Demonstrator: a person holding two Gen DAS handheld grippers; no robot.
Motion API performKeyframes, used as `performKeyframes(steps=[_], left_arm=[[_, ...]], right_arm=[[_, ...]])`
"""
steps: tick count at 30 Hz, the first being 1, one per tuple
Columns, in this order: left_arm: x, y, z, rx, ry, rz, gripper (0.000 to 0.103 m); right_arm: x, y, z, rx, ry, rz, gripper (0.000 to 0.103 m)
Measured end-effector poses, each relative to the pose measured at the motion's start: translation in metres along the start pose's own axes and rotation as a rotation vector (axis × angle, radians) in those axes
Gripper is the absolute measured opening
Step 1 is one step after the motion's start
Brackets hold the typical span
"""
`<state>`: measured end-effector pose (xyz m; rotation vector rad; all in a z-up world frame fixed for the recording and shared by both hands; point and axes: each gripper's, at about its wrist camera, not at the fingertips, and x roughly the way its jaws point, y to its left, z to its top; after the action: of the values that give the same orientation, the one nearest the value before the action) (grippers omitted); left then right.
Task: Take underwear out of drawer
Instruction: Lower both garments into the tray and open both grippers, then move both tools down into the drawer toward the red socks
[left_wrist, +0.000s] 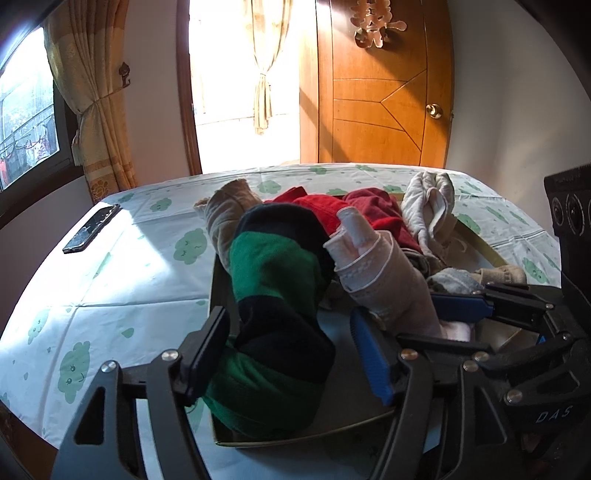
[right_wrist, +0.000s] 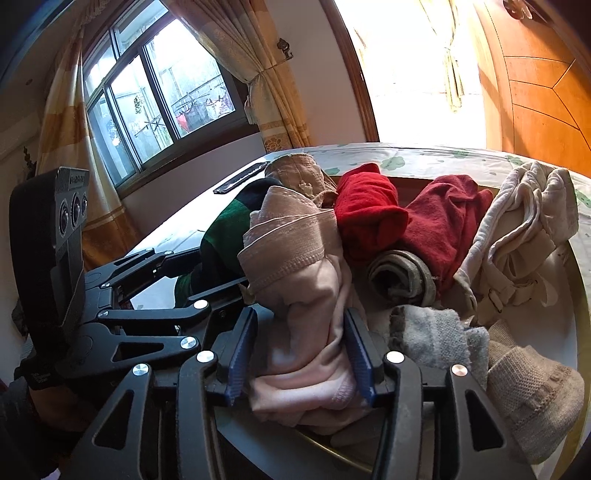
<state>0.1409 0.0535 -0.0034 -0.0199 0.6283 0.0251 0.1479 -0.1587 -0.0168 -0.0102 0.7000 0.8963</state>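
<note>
The pink underwear (right_wrist: 306, 325) stands bunched between the pads of the right tool (right_wrist: 301, 354), its laced waistband rising ahead of the tips. The pads flank the cloth and seem at most to brush it, so I read this tool as released around the garment, not clenched on it. The same piece shows in the left wrist view (left_wrist: 388, 280), just to the right of the left tool (left_wrist: 291, 354).

The left tool's jaws stand parted around a green and navy striped garment (left_wrist: 280, 302) with visible slack on both sides; it too is released, gripping nothing.

Both garments sit at the near end of the drawer (right_wrist: 576, 291), a shallow tray resting on a bed (left_wrist: 110, 280) with a green cloud-print sheet. Ahead of the right tool lie red garments (right_wrist: 373, 218), a rolled grey sock (right_wrist: 402, 277), and to its right a grey knit sock (right_wrist: 439, 336), a beige sock (right_wrist: 532, 391) and a cream bundle (right_wrist: 524, 229). A dark phone (left_wrist: 92, 229) lies well to the left, on the sheet.

Risks, as I judge them: the soft, slumped cloth may fold away as the jaws close, leaving only a thin pinch that slips on lifting. The waistband leans against the red pieces and could drag them out. The two tools work close together, so closing or lifting at once could knock linkages or snag the neighbouring garment.
</note>
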Motion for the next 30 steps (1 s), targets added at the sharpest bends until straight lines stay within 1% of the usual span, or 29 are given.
performKeyframes(steps=[7, 11, 13, 15, 18, 30], left_arm=[[-0.003, -0.002, 0.000, 0.004, 0.000, 0.013, 0.072], [-0.010, -0.001, 0.000, 0.000, -0.018, 0.010, 0.079], [-0.014, -0.001, 0.000, -0.004, -0.027, 0.007, 0.086], [-0.017, -0.001, 0.000, -0.004, -0.034, 0.007, 0.088], [-0.021, -0.004, -0.001, 0.005, -0.041, -0.004, 0.089], [-0.034, -0.018, -0.005, 0.031, -0.059, -0.024, 0.092]], right_arm=[[-0.009, 0.002, -0.004, -0.005, -0.010, 0.003, 0.057], [-0.013, 0.007, -0.005, -0.017, -0.021, -0.001, 0.060], [-0.017, 0.007, -0.006, -0.018, -0.028, 0.005, 0.061], [-0.020, 0.008, -0.007, -0.018, -0.035, 0.007, 0.063], [-0.025, 0.007, -0.009, -0.018, -0.044, 0.001, 0.066], [-0.041, 0.001, -0.018, 0.003, -0.074, 0.005, 0.067]])
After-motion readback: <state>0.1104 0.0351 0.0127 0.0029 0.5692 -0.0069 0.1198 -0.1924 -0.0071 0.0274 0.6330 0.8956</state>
